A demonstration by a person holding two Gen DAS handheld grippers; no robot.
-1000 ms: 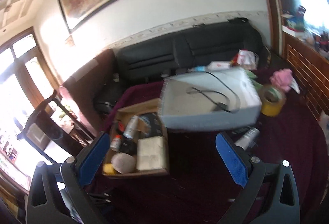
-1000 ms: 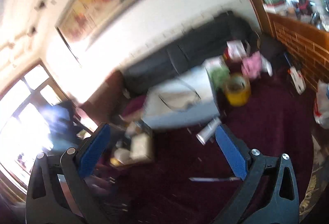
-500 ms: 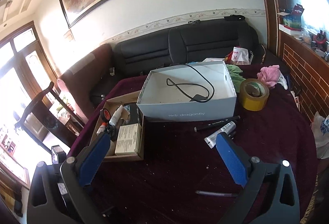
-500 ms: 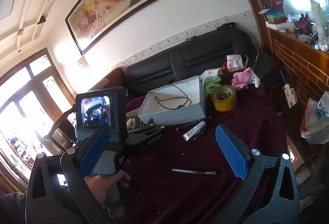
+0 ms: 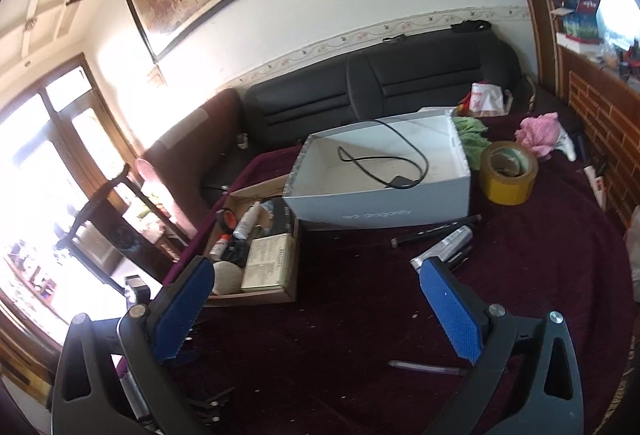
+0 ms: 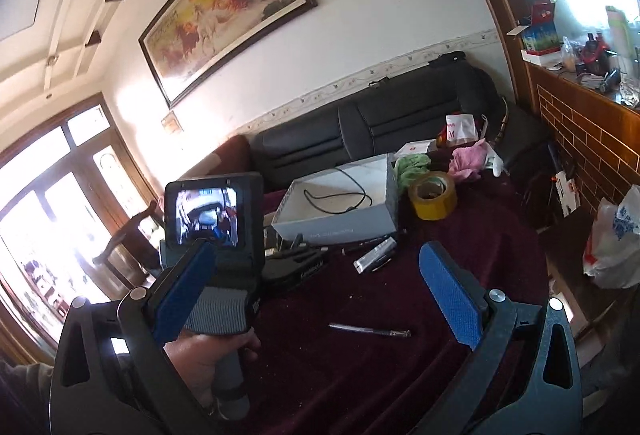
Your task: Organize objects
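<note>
2 grippers hover over the maroon table (image 5: pixel 320 375), jaws spread wide and holding nothing. Landmark: the grey box (image 5: pixel 380 191). A slim pen (image 6: pixel 370 331) lies well in front of the box, alone, its long axis running left-right across the right gripper (image 6: pixel 316 295), just ahead of its jaws. The left gripper (image 5: pixel 316 311) sees the pen low right, so the right looks nearer. A tube (image 5: pixel 442 249) lies just before the box.

Matt burgundy cloth (image 5: pixel 340 335) beneath the fingers; ahead, a smooth grey cardboard box (image 5: pixel 380 211) and glossy yellow tape roll (image 5: pixel 508 173).
</note>
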